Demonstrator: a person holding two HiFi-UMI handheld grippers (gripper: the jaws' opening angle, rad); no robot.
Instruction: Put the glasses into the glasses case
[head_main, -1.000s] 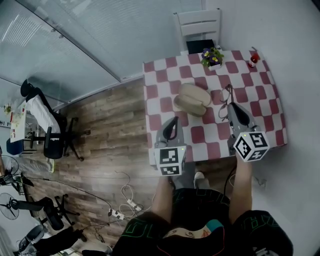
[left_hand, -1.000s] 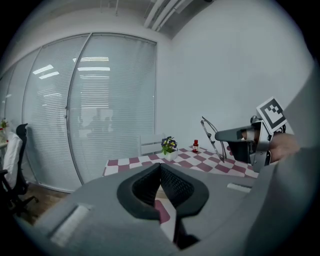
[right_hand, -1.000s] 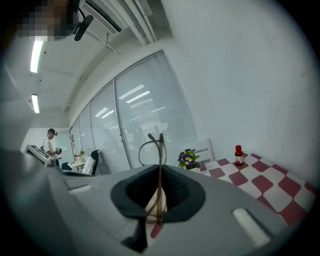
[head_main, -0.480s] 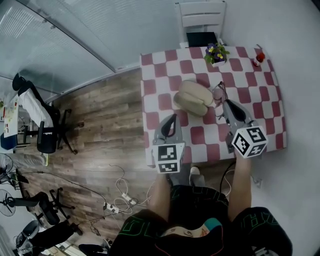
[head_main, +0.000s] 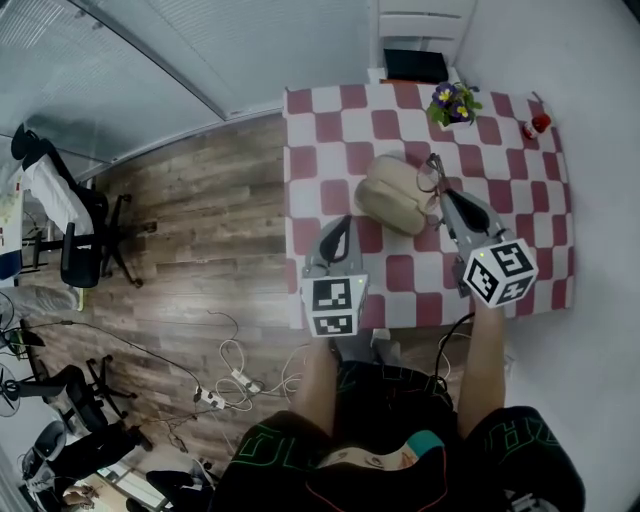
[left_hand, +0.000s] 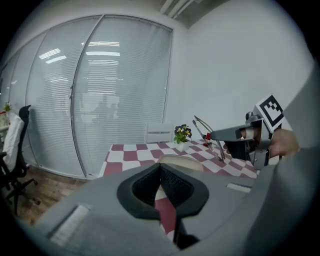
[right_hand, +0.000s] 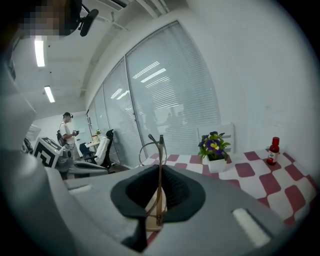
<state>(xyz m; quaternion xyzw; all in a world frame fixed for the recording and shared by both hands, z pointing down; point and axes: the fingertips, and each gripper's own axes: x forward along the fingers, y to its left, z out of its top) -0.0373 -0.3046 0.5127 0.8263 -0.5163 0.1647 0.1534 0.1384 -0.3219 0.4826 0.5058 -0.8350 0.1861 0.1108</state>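
R gripper (right_hand: 159, 192) jaws pinched on glasses (right_hand: 152, 150) frame, just beside glasses case (head_main: 392, 195). L gripper (left_hand: 161, 170) jaws together, nothing btwn them.

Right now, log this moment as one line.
left hand-held gripper: shut, empty | right hand-held gripper: shut on glasses, beside glasses case | glasses case: on checkered table | glasses: not yet in case
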